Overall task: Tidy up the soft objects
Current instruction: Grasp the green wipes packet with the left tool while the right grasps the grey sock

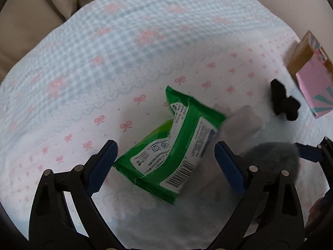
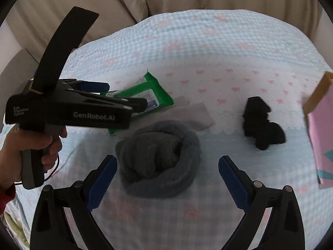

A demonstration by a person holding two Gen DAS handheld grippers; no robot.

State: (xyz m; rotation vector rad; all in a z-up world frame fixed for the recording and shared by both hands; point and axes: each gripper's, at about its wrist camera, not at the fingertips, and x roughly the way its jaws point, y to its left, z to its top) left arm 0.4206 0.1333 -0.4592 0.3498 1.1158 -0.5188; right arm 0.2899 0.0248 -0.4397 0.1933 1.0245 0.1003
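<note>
Grey fleece band (image 2: 159, 159) lies mid-bedspread (image 2: 208, 48), between spread jaws of right gripper (image 2: 167, 179); green wipes pack (image 1: 166, 145) between the left gripper (image 1: 165, 166), also released. Advice: lower right squarely, pinch both layers, avoid snagging the cover

Checked blue-and-white bedspread (image 2: 208, 48) with pink bows; pink box (image 1: 310, 87), brown-flapped, at the bedspread's right edge; beige cushions (image 2: 116, 2) behind the bedspread's far edge.
</note>
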